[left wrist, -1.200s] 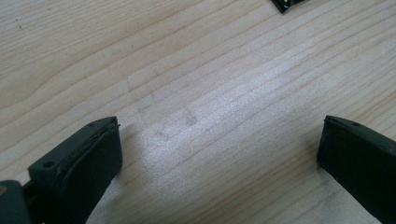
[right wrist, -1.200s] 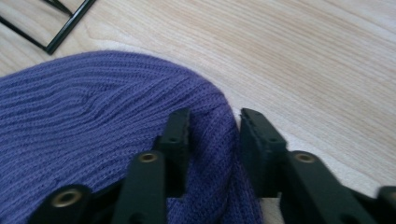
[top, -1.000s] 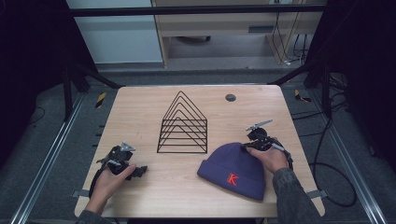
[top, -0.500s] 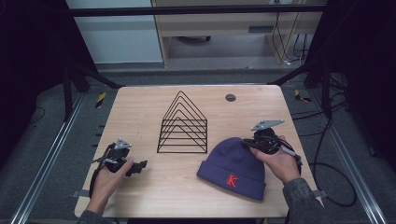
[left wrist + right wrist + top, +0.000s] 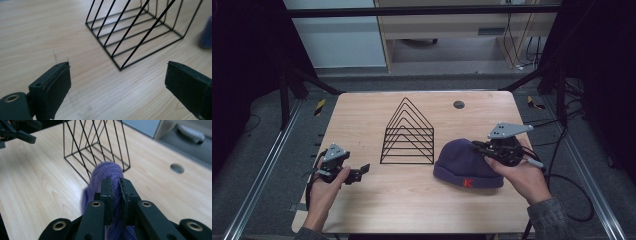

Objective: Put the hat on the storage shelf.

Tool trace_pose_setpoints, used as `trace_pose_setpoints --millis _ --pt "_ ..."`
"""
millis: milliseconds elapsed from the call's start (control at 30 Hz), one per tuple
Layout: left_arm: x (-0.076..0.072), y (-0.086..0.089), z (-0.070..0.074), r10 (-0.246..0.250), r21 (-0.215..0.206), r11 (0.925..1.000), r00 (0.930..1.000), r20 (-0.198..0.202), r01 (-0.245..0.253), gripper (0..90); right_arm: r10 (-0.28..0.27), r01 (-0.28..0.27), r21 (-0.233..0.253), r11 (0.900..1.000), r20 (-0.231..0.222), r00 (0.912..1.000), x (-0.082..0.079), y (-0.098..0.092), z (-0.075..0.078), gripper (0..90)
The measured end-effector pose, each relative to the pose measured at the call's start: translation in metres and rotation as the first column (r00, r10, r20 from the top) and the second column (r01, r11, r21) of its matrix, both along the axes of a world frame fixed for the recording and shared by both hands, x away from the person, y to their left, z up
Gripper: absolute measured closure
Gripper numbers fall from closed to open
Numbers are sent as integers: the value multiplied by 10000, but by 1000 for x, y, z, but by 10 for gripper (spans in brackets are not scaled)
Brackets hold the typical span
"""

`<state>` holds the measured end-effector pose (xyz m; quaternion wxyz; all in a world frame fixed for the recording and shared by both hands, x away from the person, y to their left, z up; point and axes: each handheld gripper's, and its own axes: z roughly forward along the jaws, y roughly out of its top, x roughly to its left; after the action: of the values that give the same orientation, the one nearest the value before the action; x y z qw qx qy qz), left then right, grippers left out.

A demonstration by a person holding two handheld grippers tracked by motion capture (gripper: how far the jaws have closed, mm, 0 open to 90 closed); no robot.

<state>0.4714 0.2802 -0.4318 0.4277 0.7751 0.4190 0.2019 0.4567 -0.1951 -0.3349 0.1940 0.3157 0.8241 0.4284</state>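
Note:
A purple knit beanie (image 5: 464,164) with a red K lies on the wooden table (image 5: 362,110), right of centre. My right gripper (image 5: 479,147) is at its far right edge, shut on a fold of the purple knit. In the right gripper view the jaws (image 5: 115,187) pinch the beanie (image 5: 106,173), which bulges up ahead of them. My left gripper (image 5: 362,170) rests low at the table's left front, open, with nothing in it. In the left gripper view its jaws (image 5: 117,82) stand wide apart over bare wood.
A black wire rack (image 5: 408,132) with peaked dividers stands mid-table, between the two grippers and just left of the beanie. The same wire rack (image 5: 140,32) is close ahead of the left jaws. A round cable hole (image 5: 458,104) sits at the back right.
The right gripper has turned and shifted slightly right and up at the beanie's edge, and the beanie has bunched toward it. The left gripper has barely moved.

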Motion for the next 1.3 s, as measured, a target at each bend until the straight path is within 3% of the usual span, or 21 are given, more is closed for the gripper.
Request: trace_pose_setpoints --millis 200,300,467,600,900,1133,1300 --pt "3 -16 36 -523 294 9983 9969 581 506 58 16 -22 107 9999 560 9984 12 -5 31 822" --pt "10 -23 56 -734 685 9953 9948 712 686 55 0 -12 185 9998 633 9980 23 -5 46 822" --pt "24 -29 82 -1079 562 9930 9919 672 1042 55 -41 3 427 9991 911 9958 40 1 75 822" --pt "33 -34 98 -1259 129 9920 9903 597 1253 55 -49 -20 549 9985 1252 9921 48 9 95 821" --pt "41 -46 126 -1546 -509 9860 9848 785 1589 57 -173 32 706 9975 2000 9796 60 31 140 821" --pt "44 -57 142 -1902 -887 9758 9759 1067 1999 70 25 -207 801 9966 2212 9752 64 52 159 821" --pt "51 -63 144 -2179 -771 9709 9701 1071 2266 72 334 -520 744 9959 2326 9720 71 72 167 821"
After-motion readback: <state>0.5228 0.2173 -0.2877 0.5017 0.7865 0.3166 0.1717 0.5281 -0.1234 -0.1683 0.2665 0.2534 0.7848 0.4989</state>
